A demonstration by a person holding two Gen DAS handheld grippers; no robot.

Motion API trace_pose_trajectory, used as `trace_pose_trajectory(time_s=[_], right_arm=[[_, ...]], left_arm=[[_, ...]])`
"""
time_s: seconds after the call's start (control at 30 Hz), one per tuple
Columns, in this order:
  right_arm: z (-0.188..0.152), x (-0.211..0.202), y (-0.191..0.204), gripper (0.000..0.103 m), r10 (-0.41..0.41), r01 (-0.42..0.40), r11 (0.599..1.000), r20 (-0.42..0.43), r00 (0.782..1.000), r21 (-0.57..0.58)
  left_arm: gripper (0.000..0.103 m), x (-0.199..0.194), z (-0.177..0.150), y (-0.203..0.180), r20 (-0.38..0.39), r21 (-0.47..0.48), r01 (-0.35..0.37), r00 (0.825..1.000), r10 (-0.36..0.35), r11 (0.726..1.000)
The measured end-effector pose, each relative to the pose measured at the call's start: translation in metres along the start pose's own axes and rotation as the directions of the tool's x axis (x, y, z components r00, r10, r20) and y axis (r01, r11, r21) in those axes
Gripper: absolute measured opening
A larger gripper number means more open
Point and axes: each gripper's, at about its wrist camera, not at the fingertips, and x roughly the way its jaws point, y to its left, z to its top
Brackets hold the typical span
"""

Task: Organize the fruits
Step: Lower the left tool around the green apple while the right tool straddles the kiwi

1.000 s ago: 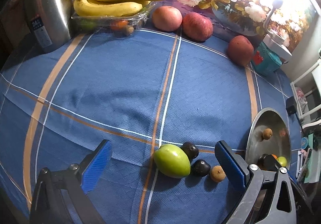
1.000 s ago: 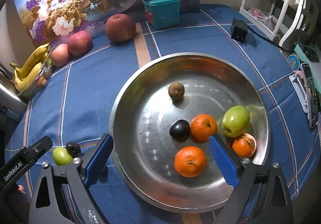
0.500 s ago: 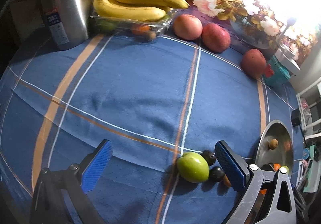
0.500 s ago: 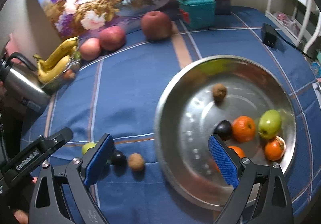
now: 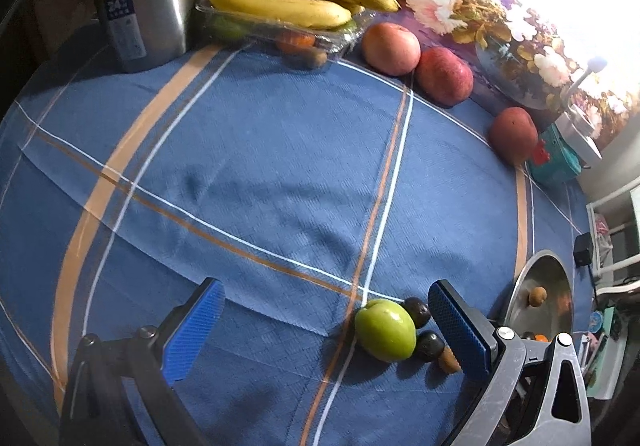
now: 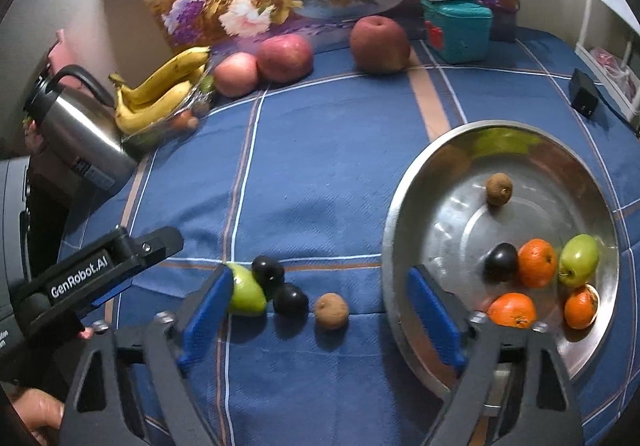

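On my far left stands the steel kettle (image 6: 76,134), then the bananas (image 6: 160,90) on a clear tray beside it. My left gripper (image 5: 326,322) hangs with its jaws spread wide, holding nothing. Just ahead, the green apple (image 5: 385,330) lies on the blue tablecloth (image 5: 260,166), touching two dark plums (image 6: 276,284), with a small brown fruit (image 6: 331,311) just beside them. My right gripper (image 6: 320,320) is also wide open and empty, its jaws straddling that brown fruit. Farther right sits the steel bowl (image 6: 408,222), holding oranges (image 6: 537,263), a second green apple (image 6: 579,260), a plum and a brown fruit.
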Motion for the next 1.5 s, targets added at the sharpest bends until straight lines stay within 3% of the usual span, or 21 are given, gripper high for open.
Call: trace_pose_trajectory(time_s=[0.37, 0.67, 0.87, 1.03, 1.1, 1.27, 1.5], right_arm=[[-0.008, 0.023, -0.003, 0.045, -0.011, 0.011, 1.0, -0.117, 0.993, 0.005], [-0.011, 0.034, -0.008, 0.037, -0.03, 0.034, 0.999, -0.157, 0.987, 0.024], [-0.013, 0.041, -0.009, 0.031, -0.021, 0.029, 0.999, -0.171, 0.985, 0.045], [-0.013, 0.044, -0.011, 0.03, -0.012, 0.023, 0.998, -0.178, 0.984, 0.062], [-0.013, 0.044, -0.011, 0.03, -0.012, 0.024, 0.998, -0.177, 0.984, 0.061], [-0.014, 0.045, -0.009, 0.024, -0.001, 0.011, 0.998, -0.18, 0.984, 0.059], [-0.012, 0.043, -0.007, 0.023, 0.017, -0.005, 0.998, -0.175, 0.984, 0.069]], left_arm=[[0.096, 0.029, -0.011, -0.02, -0.103, 0.036, 0.039, 0.994, -0.036, 0.999], [0.082, 0.048, -0.018, -0.027, -0.172, 0.02, 0.069, 0.983, -0.064, 0.997], [0.072, 0.05, -0.02, -0.031, -0.174, 0.023, 0.075, 0.982, -0.07, 0.997], [0.051, 0.048, -0.02, -0.033, -0.185, 0.014, 0.124, 0.976, -0.119, 0.992], [0.047, 0.05, -0.021, -0.038, -0.186, 0.015, 0.135, 0.974, -0.13, 0.991], [0.047, 0.05, -0.02, -0.042, -0.184, 0.013, 0.136, 0.974, -0.131, 0.991], [0.046, 0.043, -0.019, -0.036, -0.17, 0.004, 0.138, 0.976, -0.136, 0.99]])
